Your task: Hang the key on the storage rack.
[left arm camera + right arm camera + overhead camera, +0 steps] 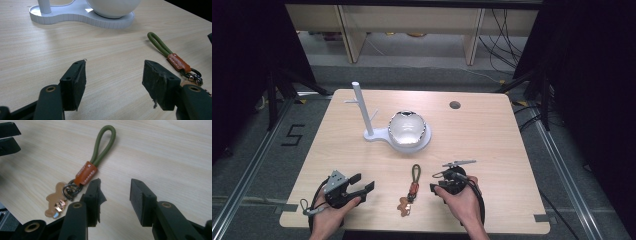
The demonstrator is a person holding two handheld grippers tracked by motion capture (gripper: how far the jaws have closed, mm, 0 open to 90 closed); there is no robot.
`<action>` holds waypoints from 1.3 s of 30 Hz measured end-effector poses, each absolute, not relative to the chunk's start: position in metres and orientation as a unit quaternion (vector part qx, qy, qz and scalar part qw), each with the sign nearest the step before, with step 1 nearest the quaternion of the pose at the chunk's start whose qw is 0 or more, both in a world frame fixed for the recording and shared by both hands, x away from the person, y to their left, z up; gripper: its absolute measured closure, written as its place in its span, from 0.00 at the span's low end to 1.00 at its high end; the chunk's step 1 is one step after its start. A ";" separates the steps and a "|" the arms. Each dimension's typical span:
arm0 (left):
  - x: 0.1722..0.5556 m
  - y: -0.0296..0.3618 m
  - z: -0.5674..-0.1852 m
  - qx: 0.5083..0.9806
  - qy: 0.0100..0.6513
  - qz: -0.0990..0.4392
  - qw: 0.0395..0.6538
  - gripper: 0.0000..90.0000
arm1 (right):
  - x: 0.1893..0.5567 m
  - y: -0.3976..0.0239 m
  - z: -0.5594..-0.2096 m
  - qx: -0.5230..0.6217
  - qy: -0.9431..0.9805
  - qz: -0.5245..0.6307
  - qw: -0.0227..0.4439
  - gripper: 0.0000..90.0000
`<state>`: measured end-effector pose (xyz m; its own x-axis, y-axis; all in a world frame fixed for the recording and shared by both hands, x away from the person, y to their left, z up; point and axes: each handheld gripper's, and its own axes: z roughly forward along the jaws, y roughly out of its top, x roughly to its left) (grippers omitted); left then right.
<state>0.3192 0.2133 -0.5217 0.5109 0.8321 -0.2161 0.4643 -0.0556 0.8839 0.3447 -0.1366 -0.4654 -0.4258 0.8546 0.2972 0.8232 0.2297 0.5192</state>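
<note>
A keychain (412, 187) lies on the wooden table near the front edge, between my two grippers. It has a green cord loop (105, 142), an orange leather tab (86, 173), a dark ring and a small tan figure charm (55, 197). My left gripper (363, 182) rests to its left, jaws open with bare table between them (113, 72); the keychain (175, 60) lies just right of its right jaw. My right gripper (434, 181) sits close on the keychain's right, jaws open and empty (116, 192), its left jaw beside the ring.
A white stand (377, 136) with an upright branched post (361, 107) holds a glossy white bowl (407, 127) at mid-table, also seen close ahead (75, 17). A cable hole (455, 105) sits at the back right. The table edge runs just behind both hands.
</note>
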 end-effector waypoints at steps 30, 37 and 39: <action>0.362 0.080 -0.475 0.854 0.403 0.048 0.325 0.46 | 0.341 -0.162 -0.459 0.558 0.770 0.307 0.040 0.64; 0.368 0.069 -0.474 0.863 0.409 0.046 0.293 0.46 | 0.336 -0.183 -0.465 0.557 0.771 0.305 0.056 0.60; 0.368 0.068 -0.474 0.861 0.413 0.043 0.293 0.46 | 0.333 -0.192 -0.466 0.558 0.768 0.309 0.064 0.58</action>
